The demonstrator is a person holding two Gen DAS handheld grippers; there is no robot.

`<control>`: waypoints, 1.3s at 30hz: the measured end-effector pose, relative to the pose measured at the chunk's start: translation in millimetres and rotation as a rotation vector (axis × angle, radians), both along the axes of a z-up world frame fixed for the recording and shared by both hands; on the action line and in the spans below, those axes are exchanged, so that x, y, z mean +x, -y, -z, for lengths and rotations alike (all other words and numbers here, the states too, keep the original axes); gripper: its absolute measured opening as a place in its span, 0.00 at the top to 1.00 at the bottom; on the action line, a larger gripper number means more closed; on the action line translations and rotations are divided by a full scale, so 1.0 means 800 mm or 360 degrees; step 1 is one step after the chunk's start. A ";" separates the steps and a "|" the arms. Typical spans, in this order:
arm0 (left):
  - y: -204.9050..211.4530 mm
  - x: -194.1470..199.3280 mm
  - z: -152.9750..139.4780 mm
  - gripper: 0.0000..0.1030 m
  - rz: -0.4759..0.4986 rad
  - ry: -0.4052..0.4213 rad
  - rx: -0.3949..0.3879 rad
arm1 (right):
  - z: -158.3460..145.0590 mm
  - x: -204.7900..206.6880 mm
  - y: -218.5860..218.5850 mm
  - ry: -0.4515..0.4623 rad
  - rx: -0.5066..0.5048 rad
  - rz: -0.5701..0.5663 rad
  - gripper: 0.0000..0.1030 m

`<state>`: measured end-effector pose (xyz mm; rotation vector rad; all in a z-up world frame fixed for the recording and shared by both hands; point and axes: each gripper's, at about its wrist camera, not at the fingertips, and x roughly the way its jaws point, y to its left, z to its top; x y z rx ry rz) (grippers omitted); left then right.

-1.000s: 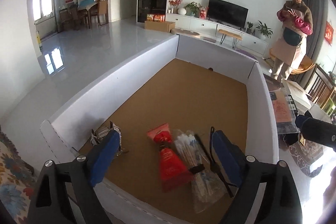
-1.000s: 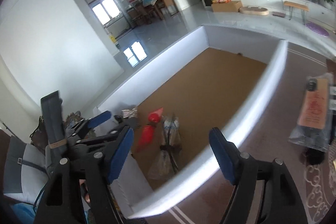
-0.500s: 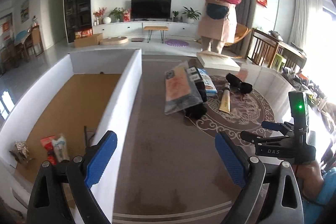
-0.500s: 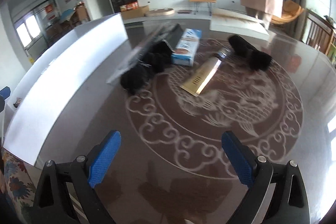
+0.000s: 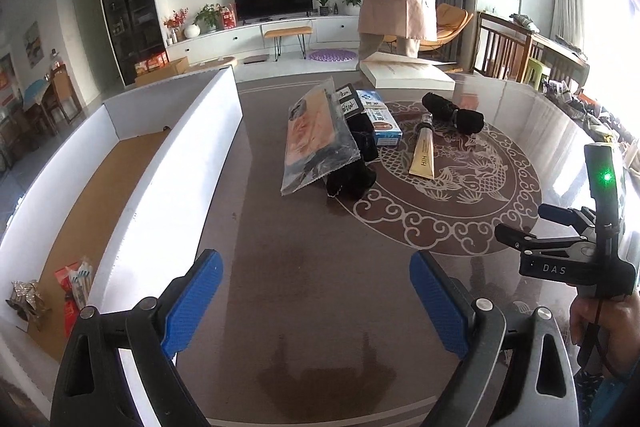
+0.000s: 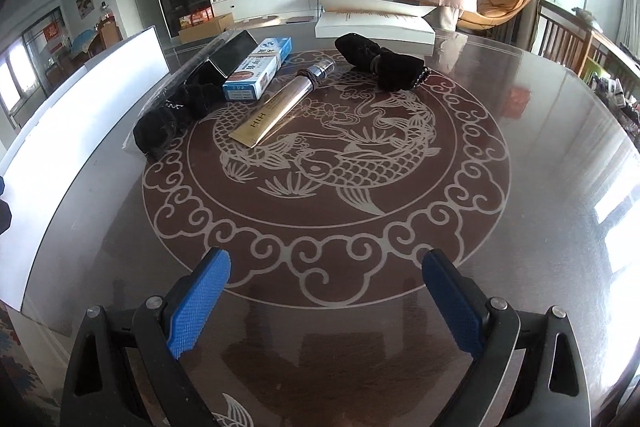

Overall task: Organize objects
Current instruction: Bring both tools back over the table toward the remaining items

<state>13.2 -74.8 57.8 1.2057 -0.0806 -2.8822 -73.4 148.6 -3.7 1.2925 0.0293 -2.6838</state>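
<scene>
Black bundle (image 5: 352, 171) half under packet (image 5: 316, 135)

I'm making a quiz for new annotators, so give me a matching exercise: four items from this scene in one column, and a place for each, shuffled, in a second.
Items:
1. gold tube
2. blue and white carton
3. red packet
4. flat white box

Places:
A. inside the white-walled bin
B. at the table's far edge, near the standing person
C. on the fish pattern, cap pointing away
D. beside the black pouches, left of the tube

Pairs: 1-C, 2-D, 3-A, 4-B
</scene>
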 end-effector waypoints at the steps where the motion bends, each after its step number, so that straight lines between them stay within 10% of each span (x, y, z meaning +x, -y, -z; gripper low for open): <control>1: 0.000 -0.003 0.004 0.08 0.0000 0.0010 -0.0002 | 0.002 0.000 0.000 0.0002 0.0008 0.0001 0.06; 15: -0.039 -0.060 0.111 0.07 0.0087 0.0326 0.0018 | 0.024 -0.011 0.005 0.0073 0.0090 0.0044 0.00; 39: -0.050 -0.100 0.111 0.00 0.0105 0.0259 0.0075 | 0.026 -0.012 0.006 0.0075 0.0110 0.0037 0.00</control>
